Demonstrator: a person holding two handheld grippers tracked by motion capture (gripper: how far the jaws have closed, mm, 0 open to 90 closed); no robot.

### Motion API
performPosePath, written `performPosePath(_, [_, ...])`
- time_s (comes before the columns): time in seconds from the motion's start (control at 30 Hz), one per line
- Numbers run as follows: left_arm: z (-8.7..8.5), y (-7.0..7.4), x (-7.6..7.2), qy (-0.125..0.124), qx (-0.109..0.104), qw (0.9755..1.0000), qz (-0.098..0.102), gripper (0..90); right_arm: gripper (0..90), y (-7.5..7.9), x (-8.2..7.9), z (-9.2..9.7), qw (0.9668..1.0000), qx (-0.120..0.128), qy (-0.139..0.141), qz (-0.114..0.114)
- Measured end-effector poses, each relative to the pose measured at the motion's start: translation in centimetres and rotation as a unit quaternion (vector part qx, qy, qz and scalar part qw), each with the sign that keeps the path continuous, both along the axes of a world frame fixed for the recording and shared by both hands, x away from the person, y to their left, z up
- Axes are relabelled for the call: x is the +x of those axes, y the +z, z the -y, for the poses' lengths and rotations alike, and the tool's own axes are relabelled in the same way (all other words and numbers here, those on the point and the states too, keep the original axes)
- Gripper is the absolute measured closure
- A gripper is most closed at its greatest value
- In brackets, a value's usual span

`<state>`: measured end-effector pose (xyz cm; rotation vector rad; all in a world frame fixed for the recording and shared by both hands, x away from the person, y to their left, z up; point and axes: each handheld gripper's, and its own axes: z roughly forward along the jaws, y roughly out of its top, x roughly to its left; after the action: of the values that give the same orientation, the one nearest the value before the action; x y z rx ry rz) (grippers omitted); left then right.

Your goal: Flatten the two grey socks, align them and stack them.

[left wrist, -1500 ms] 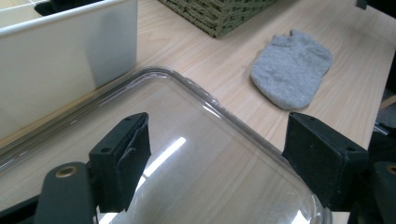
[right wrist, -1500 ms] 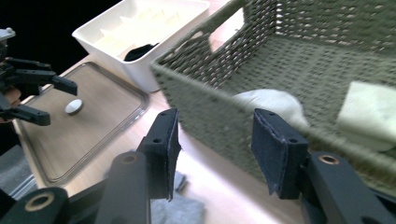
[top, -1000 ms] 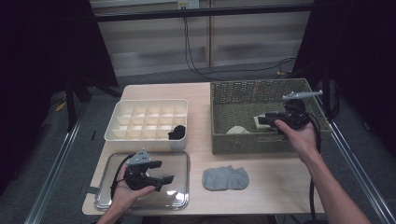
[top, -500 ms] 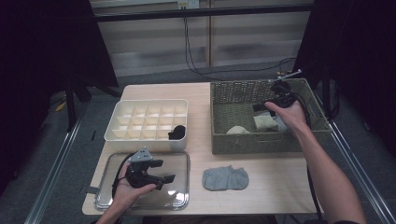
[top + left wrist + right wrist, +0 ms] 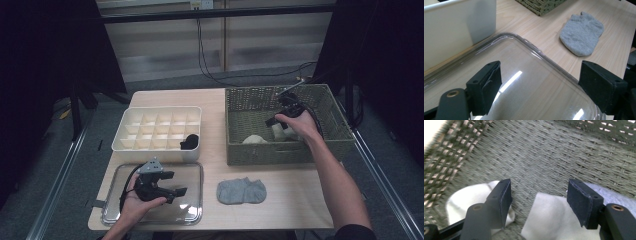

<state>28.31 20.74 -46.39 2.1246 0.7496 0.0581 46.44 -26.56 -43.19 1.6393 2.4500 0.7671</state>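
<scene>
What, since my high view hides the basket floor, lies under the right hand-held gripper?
Observer: The right hand-held gripper hangs over a white sock on the basket floor; its jaws have just been opening, nothing pinched between them.
Operator: Anything else in there?
Observer: A second white sock beside it, and a grey cloth farther over.
Operator: And the left one?
Observer: The left hand-held gripper stands open above the clear tray, holding nothing.
</scene>
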Motion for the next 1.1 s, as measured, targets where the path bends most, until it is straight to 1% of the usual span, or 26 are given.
performPosePath(0.03, [0.1, -0.1, 0.0, -0.001, 0.0, 1.0, 0.0, 17.9, 35.1, -0.2, 0.1, 0.0, 1.0, -0.005, 0.002, 0.001])
performPosePath(0.07, [0.1, -0.1, 0.0, -0.001, 0.001, 1.0, -0.001, 17.9, 34.0, -0.3, 0.2, -0.1, 0.9999, -0.006, -0.003, -0.011])
performPosePath(0.1, [0.1, -0.1, 0.0, -0.002, 0.001, 1.0, -0.001, 17.9, 34.0, -0.6, 0.3, -0.1, 0.9997, -0.014, -0.004, -0.017])
performPosePath(0.13, [0.1, -0.1, 0.0, -0.003, 0.002, 1.0, -0.001, 17.8, 34.2, -0.8, 0.3, -0.1, 0.9994, -0.03, -0.005, -0.019])
performPosePath(0.17, [0.1, -0.1, 0.0, -0.005, 0.004, 1.0, -0.001, 17.8, 35.7, -0.9, 0.3, -0.2, 0.999, -0.039, -0.008, -0.023])
performPosePath(0.2, [0.1, -0.1, -0.1, -0.005, 0.004, 1.0, -0.001, 17.7, 37.9, -1.0, 0.3, -0.2, 0.9988, -0.041, -0.011, -0.024])
performPosePath(0.23, [0.1, -0.1, -0.1, -0.005, 0.003, 1.0, 0.0, 17.7, 41.3, -1.0, 0.4, -0.1, 0.9984, -0.048, -0.017, -0.023])
performPosePath(0.33, [0.1, -0.1, -0.1, -0.006, 0.003, 1.0, -0.001, 17.7, 53.2, -1.3, 0.4, -0.1, 0.9971, -0.062, -0.028, -0.034])
performPosePath(0.37, [0.1, -0.1, -0.1, -0.007, 0.004, 1.0, 0.0, 17.7, 56.8, -1.4, 0.4, -0.1, 0.9965, -0.07, -0.028, -0.035])
performPosePath(0.4, [0.1, -0.1, -0.1, -0.007, 0.003, 1.0, 0.0, 17.7, 61.4, -1.4, 0.5, -0.2, 0.9966, -0.072, -0.023, -0.035])
performPosePath(0.47, [0.1, -0.1, -0.2, -0.005, 0.003, 1.0, 0.0, 17.6, 72.3, -1.4, 0.5, -0.2, 0.9962, -0.075, -0.024, -0.037])
performPosePath(0.53, [0.0, -0.1, -0.2, -0.006, 0.001, 1.0, 0.001, 17.6, 81.0, -1.3, 0.5, -0.2, 0.9966, -0.07, -0.025, -0.037])
performPosePath(0.57, [0.0, -0.1, -0.2, -0.005, 0.002, 1.0, 0.0, 17.6, 83.8, -1.2, 0.4, -0.2, 0.9967, -0.068, -0.024, -0.035])
performPosePath(0.6, [-0.1, -0.1, -0.2, -0.004, 0.0, 1.0, 0.0, 17.6, 85.2, -1.0, 0.3, -0.2, 0.9975, -0.06, -0.023, -0.028])
performPosePath(0.67, [-0.2, -0.1, -0.2, -0.003, 0.001, 1.0, 0.0, 17.6, 86.2, -0.5, 0.2, -0.2, 0.9988, -0.043, -0.018, -0.015])
performPosePath(0.7, [-0.2, -0.1, -0.2, -0.002, 0.0, 1.0, 0.0, 17.6, 86.4, -0.2, 0.1, -0.2, 0.9994, -0.029, -0.016, -0.008])
performPosePath(0.73, [-0.2, 0.0, -0.1, -0.002, 0.001, 1.0, 0.001, 17.6, 86.5, 0.0, 0.1, -0.1, 0.9997, -0.018, -0.016, -0.006])
performPosePath(0.77, [-0.2, 0.0, -0.1, -0.001, 0.0, 1.0, 0.001, 17.6, 86.5, 0.2, 0.1, -0.1, 0.9998, -0.012, -0.013, 0.001])
performPosePath(0.8, [-0.2, 0.0, -0.1, -0.001, 0.0, 1.0, 0.0, 17.6, 86.5, 0.5, 0.1, -0.1, 0.9999, 0.0, -0.014, 0.001])
performPosePath(0.83, [-0.1, 0.0, 0.0, -0.001, 0.0, 1.0, 0.001, 17.6, 86.5, 0.7, 0.1, -0.1, 0.9999, 0.011, -0.01, 0.008])
performPosePath(0.87, [-0.1, 0.0, 0.0, -0.002, -0.001, 1.0, 0.002, 17.6, 86.6, 1.0, 0.0, -0.4, 0.9996, 0.022, -0.011, 0.011])
performPosePath(0.93, [0.0, 0.0, 0.0, -0.002, 0.002, 1.0, 0.001, 17.6, 86.5, 1.5, 0.1, -1.2, 0.9989, 0.042, 0.001, 0.02])
performPosePath(1.03, [0.0, 0.0, 0.1, -0.003, -0.001, 1.0, 0.0, 17.6, 86.5, 1.9, 0.1, -2.8, 0.9973, 0.064, 0.023, 0.03])
performPosePath(1.07, [0.0, 0.0, 0.1, -0.004, -0.001, 1.0, 0.0, 17.6, 86.4, 1.8, 0.1, -3.3, 0.9965, 0.071, 0.031, 0.032])
performPosePath(1.1, [0.0, -0.1, 0.1, -0.004, -0.001, 1.0, 0.0, 17.6, 86.4, 1.7, 0.1, -3.7, 0.9963, 0.072, 0.035, 0.031])
